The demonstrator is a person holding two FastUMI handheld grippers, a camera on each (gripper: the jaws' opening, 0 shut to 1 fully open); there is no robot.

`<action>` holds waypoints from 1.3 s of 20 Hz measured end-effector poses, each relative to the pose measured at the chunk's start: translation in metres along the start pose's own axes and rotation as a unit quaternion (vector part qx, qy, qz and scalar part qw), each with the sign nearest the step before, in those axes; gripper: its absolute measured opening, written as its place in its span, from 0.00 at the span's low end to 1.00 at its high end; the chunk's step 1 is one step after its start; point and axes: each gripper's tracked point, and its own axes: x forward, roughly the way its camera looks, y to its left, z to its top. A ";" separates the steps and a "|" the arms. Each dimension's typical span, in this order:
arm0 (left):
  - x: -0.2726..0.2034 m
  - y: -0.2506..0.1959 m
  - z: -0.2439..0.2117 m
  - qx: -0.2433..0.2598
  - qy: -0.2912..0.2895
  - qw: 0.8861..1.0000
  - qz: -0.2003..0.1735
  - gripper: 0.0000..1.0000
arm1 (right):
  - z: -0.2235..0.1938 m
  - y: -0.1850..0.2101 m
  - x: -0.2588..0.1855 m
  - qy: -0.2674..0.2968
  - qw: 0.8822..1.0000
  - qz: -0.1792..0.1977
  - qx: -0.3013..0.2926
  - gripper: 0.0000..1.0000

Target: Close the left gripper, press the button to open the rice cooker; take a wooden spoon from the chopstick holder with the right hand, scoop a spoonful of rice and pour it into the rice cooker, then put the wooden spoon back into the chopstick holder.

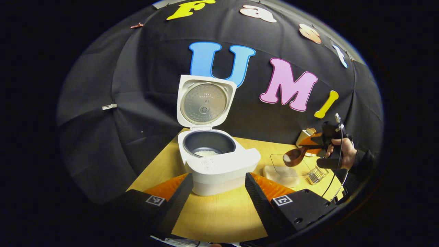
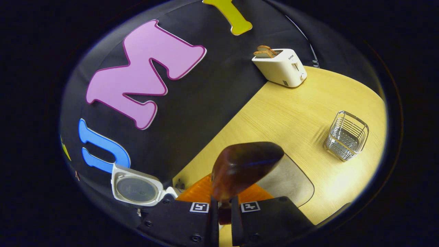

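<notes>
The white rice cooker (image 1: 219,164) stands open with its lid (image 1: 204,103) upright, and a little rice lies in its dark pot (image 1: 209,144). My left gripper (image 1: 218,176) is open, its fingers flanking the cooker's front without touching it. Farther right, a hand holds my right gripper (image 1: 317,144), shut on the handle of the wooden spoon (image 1: 293,157). The spoon carries rice and hovers over a clear rice container (image 1: 289,169). In the right gripper view the spoon's bowl (image 2: 245,168) rises from my right gripper (image 2: 224,202), showing its underside. The wire chopstick holder (image 2: 346,135) stands empty.
A white toaster (image 2: 279,67) with bread in it stands at the back of the wooden table (image 2: 291,103), against the black cloth wall. The chopstick holder (image 1: 315,175) sits beside the clear container (image 2: 291,181). The cooker's lid (image 2: 135,188) shows low on the left in the right gripper view.
</notes>
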 end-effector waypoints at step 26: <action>-0.022 0.079 -0.015 -0.070 0.004 0.995 0.065 0.96 | -0.140 0.249 0.062 0.111 0.973 0.148 -0.137 0.19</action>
